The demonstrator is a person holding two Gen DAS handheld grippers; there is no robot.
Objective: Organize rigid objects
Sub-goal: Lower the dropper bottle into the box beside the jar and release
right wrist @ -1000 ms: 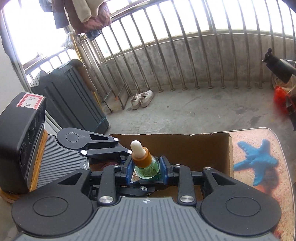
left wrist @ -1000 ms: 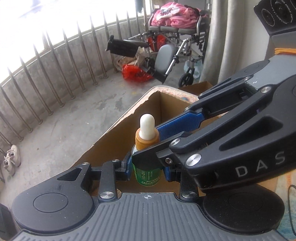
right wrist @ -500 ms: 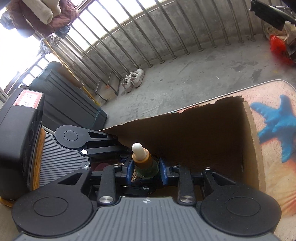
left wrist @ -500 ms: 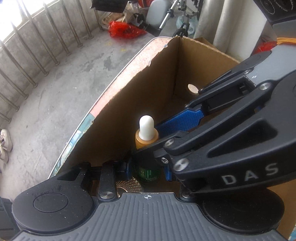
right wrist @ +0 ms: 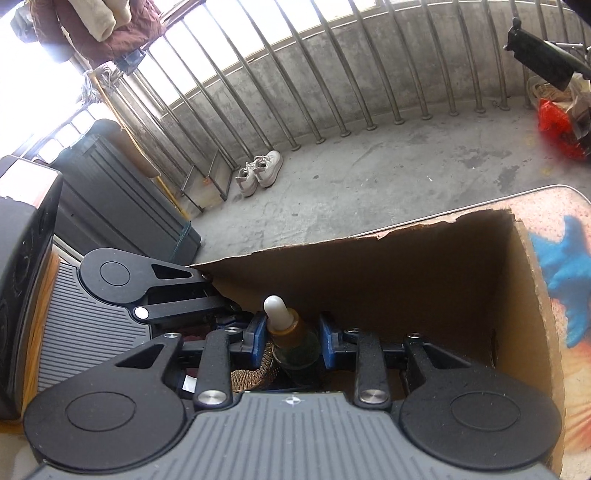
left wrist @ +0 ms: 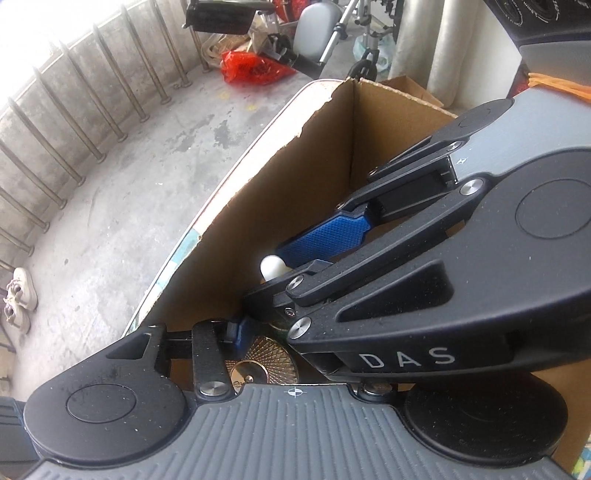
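A green dropper bottle [right wrist: 293, 341] with an orange collar and white bulb stands upright inside the cardboard box [right wrist: 424, 269]. My right gripper [right wrist: 293, 339] has its blue pads on either side of the bottle, a little wider than before. In the left wrist view only the white bulb [left wrist: 272, 267] shows; the right gripper's body covers the rest. My left gripper [left wrist: 273, 332] is open beside the bottle, and its right finger is hidden. A round gold ribbed object [left wrist: 264, 363] lies on the box floor under the bottle.
The box sits on a table with a blue starfish print [right wrist: 569, 273]. Beyond it are a concrete floor, metal railing [right wrist: 332, 92], white shoes [right wrist: 258, 173], a red bag [left wrist: 251, 68] and a wheelchair [left wrist: 332, 33].
Both grippers have gone down into the box with the bottle. The left gripper's pad has come off the bottle. The right pads have parted slightly.
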